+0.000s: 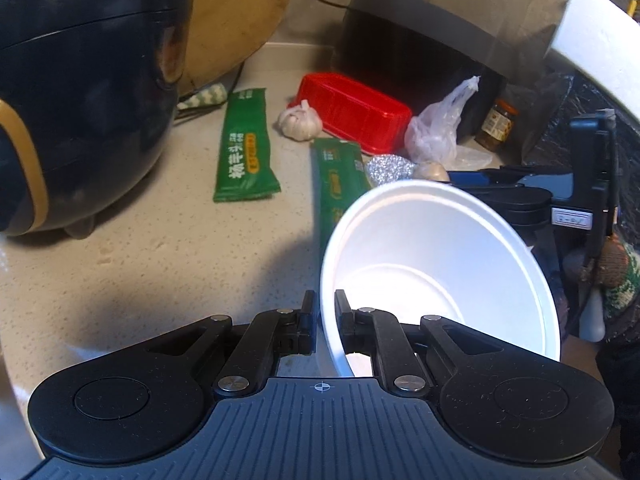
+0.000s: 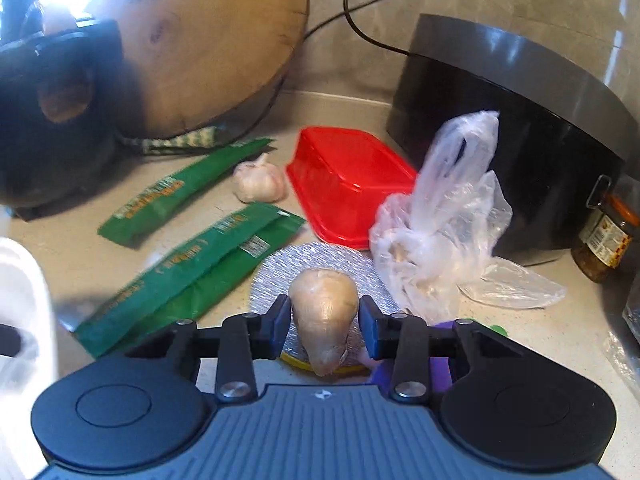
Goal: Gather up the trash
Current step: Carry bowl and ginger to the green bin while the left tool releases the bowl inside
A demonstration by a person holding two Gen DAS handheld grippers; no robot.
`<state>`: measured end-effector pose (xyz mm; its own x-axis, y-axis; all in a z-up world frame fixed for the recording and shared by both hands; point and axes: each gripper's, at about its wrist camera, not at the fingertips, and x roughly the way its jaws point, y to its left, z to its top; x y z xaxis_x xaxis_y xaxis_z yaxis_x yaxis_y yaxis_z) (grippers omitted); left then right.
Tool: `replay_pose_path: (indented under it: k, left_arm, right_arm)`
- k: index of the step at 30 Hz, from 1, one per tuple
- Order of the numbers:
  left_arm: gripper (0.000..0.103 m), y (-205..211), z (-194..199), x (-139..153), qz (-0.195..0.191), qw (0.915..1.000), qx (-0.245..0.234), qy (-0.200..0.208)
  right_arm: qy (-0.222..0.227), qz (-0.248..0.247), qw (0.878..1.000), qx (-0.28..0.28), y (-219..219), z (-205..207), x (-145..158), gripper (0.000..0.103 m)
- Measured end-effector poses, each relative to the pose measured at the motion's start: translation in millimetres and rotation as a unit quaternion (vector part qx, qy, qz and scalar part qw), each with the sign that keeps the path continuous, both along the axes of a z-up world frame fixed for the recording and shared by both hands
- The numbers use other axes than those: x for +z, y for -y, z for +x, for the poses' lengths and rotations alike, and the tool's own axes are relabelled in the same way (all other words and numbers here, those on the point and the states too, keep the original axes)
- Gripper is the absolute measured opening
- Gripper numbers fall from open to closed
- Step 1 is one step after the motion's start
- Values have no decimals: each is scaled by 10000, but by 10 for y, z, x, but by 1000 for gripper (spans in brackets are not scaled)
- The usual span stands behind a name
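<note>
Left gripper point(image 1: 327, 306) pinching white foam bowl point(image 1: 440, 264) by its rim above counter point(image 1: 160, 260). Right gripper point(image 2: 325, 312) straddling beige lump point(image 2: 324, 312) on foil disc point(image 2: 320, 260), pads not quite pressing.

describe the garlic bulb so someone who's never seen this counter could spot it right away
Start at the big round wooden chopping board leaning on the back wall, then drop down to the red plastic container lying on the counter in front of it. The garlic bulb sits just left of that container, near the tip of a green packet. It is the only small, whitish, papery, lumpy ball there.
</note>
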<state>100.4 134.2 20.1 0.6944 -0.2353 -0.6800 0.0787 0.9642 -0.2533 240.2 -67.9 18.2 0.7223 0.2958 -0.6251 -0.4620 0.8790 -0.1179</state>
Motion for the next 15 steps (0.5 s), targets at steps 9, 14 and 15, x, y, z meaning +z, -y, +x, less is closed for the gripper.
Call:
replay_pose_path:
  k: [9,14,15]
  left_arm:
    - [12,131,-51,168,139,9993,-36,336]
    - [12,270,-193,306,179,9983,-19,554]
    - [12,325,-228,334,177,9980,-50,605]
  right_arm:
    - [271,892,9955,163,261,-431,416,37]
    - [432,1124,9927,36,618,-796,510,37]
    - [446,1140,9925,-32,700,-876,515,37]
